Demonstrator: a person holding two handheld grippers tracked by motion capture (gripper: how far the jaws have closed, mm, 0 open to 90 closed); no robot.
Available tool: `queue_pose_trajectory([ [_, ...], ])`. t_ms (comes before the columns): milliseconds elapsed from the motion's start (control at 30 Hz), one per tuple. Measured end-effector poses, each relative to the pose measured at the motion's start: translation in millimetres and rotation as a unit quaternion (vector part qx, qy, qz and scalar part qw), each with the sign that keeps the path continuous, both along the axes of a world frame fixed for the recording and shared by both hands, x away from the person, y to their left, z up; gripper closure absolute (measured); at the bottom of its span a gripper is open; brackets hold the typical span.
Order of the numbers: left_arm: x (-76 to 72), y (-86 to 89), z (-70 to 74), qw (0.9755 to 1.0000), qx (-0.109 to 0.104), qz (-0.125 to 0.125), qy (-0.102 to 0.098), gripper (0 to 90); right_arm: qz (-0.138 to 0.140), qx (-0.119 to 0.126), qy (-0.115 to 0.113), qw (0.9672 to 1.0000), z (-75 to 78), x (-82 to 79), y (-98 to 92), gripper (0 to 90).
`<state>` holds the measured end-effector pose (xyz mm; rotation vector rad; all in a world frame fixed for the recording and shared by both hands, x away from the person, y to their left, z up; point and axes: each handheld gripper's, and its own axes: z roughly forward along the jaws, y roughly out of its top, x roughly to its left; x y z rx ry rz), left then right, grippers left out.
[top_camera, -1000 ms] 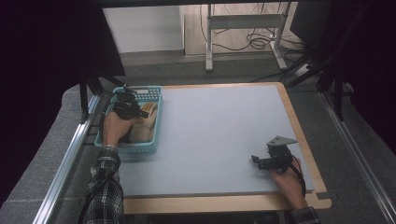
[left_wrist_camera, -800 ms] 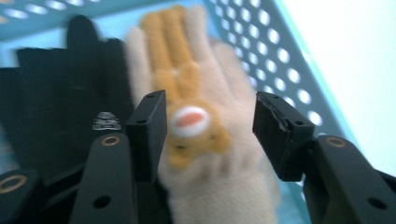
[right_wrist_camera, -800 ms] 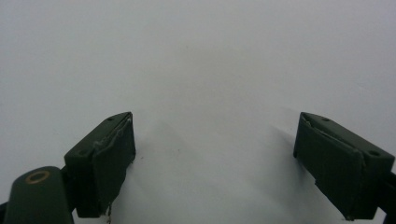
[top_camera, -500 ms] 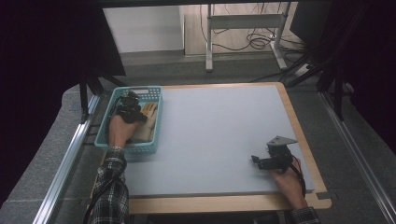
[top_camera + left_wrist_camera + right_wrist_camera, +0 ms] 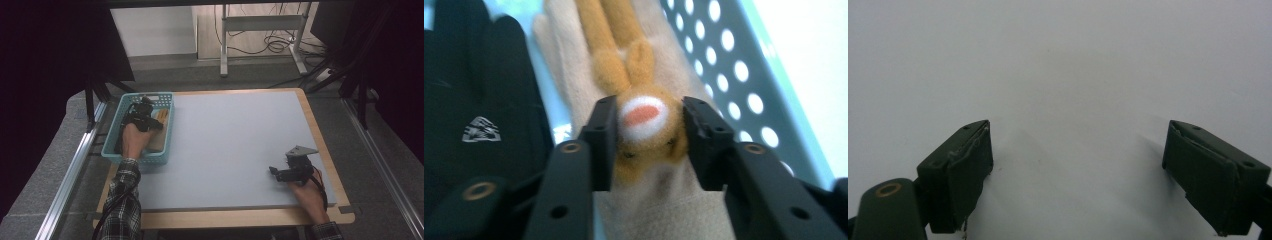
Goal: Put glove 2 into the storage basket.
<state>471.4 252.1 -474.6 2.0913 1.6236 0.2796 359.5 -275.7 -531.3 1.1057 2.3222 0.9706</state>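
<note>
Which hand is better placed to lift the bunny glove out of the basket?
Left: its tool is shut on the beige glove's orange bunny head inside the teal basket. The right tool sits open, far across the table.

A small orange felt toy (image 5: pixel 644 117) with two long ears and a white patch with a red-orange centre lies on a beige glove (image 5: pixel 659 210), ears pointing away, inside the teal perforated basket (image 5: pixel 165 150) at the worktop's far left corner, near the basket's right wall.

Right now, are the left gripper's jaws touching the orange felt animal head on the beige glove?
Touching. The left gripper view shows the left gripper with both jaws pressed against the orange felt animal head.
</note>
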Motion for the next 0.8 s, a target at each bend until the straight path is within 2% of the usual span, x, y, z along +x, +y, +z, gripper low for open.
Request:
queue_pose_trajectory([
  [100,-3.1,5.4,6.1,0.9996,0.01,0.002,-0.025,42.6,0.0,0.0,0.0,1.0,0.0,0.1,-0.1,12.5],
  [133,-4.8,7.3,8.2,0.9993,0.007,0.005,-0.036,39.1,0.0,0.0,0.0,1.0,0.0,0.1,-0.1,12.5],
  [300,-11.2,11.9,12.4,0.9982,0.002,0.0,-0.061,29.3,0.0,0.001,0.0,1.0,0.0,0.1,-0.2,12.5],
  [333,-12.1,12.7,12.5,0.9979,0.0,0.0,-0.065,25.1,0.0,0.001,0.0,1.0,0.0,0.1,-0.2,12.5],
  [433,-15.2,16.5,11.7,0.9973,-0.004,0.001,-0.073,20.1,0.0,0.001,0.0,1.0,0.0,0.1,-0.2,12.5],
  [567,-20.5,22.5,10.1,0.996,-0.023,0.002,-0.087,13.6,0.0,0.001,0.0,1.0,0.0,0.1,-0.2,12.4],
  [667,-25.5,25.1,10.7,0.9952,-0.022,-0.001,-0.095,10.2,0.0,0.001,0.001,1.0,0.0,0.1,-0.2,12.5],
  [800,-33.3,29.3,13.1,0.9934,-0.043,-0.004,-0.106,7.2,0.0,0.001,0.0,1.0,0.0,0.1,-0.1,12.5],
])
